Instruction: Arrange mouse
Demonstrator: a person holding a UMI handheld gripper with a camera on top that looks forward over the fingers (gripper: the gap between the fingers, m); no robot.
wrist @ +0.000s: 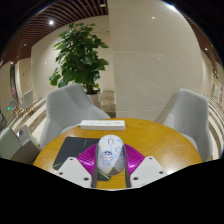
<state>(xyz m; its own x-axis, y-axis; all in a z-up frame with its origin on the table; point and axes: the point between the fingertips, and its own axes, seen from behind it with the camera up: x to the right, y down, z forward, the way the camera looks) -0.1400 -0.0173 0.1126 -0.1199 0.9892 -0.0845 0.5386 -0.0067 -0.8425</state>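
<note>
One white mouse [109,154] sits between the two fingers of the gripper [110,168], on the round wooden table [165,142]. The pink pads touch both its sides, so the jaws look clamped on it. One dark mouse mat [75,150] lies just beside the left finger. One white keyboard [103,125] lies beyond. Two grey chairs [68,108] stand behind the table, and one green plant [80,55].

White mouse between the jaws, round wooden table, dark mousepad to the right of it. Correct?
Not quite. The gripper view shows the dark rectangular mousepad left of the white computer mouse, not right. The rest stands: the mouse sits between the jaws of the gripper, on the round wooden table.
</note>
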